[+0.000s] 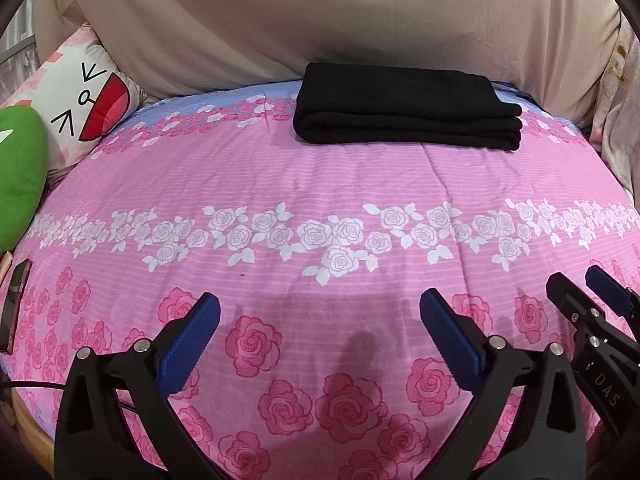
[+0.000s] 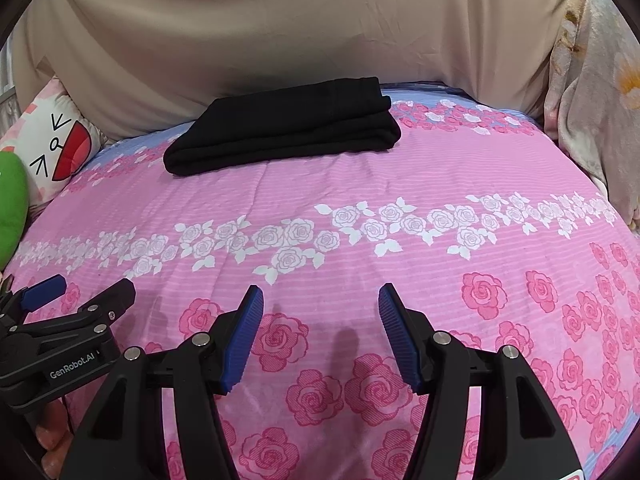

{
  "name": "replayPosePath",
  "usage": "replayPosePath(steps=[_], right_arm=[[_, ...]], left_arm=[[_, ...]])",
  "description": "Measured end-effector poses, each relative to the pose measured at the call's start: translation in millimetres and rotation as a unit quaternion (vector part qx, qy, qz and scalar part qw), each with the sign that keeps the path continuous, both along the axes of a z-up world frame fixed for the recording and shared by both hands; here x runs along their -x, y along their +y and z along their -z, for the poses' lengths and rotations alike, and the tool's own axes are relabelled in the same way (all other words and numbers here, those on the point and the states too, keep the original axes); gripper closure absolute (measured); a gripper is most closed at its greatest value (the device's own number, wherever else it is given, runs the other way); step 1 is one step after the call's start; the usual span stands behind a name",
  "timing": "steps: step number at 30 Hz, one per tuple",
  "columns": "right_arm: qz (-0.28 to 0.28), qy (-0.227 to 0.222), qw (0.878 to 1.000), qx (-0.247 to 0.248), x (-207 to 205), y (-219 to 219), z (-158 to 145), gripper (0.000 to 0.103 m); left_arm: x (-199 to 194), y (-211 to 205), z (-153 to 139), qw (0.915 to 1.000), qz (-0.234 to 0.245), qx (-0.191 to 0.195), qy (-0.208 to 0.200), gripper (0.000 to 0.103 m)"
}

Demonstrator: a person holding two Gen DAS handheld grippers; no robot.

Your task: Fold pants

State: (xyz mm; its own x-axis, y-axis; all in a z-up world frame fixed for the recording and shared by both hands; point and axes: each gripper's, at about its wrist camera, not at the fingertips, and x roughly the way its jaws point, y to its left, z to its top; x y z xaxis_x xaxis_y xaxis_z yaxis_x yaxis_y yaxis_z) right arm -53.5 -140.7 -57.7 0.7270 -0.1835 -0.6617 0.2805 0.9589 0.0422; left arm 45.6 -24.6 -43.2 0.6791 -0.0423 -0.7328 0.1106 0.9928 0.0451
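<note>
Black pants (image 1: 406,106) folded in a neat stack on my rose-print bedspread (image 1: 280,184), my left gripper (image 1: 320,312) spread wide, my right gripper (image 2: 320,300) released too, both holding nothing

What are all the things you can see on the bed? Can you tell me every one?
pants: one, black, folded in a neat stack at the far side of the bed
bedspread: one, pink with white and pink roses and a blue band at the far edge, covering the bed
cartoon-face pillow: one, white with a red mouth, far left
green cushion: one, green, left edge, in front of the pillow
beige sheet: one, beige, behind the bed
phone: one, dark, near left edge of the bed
left gripper: one, black with blue fingers, open, empty
right gripper: one, black with blue fingers, open, empty
</note>
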Motion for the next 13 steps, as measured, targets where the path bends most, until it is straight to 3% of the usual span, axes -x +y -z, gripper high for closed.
replayPosePath(steps=[13], right_arm=[[-0.001,-0.001,1.000,0.007,1.8,-0.7,-0.7,0.038]], left_arm=[[-2.6,3.2,5.4,0.9998,-0.004,0.003,0.021,0.011]])
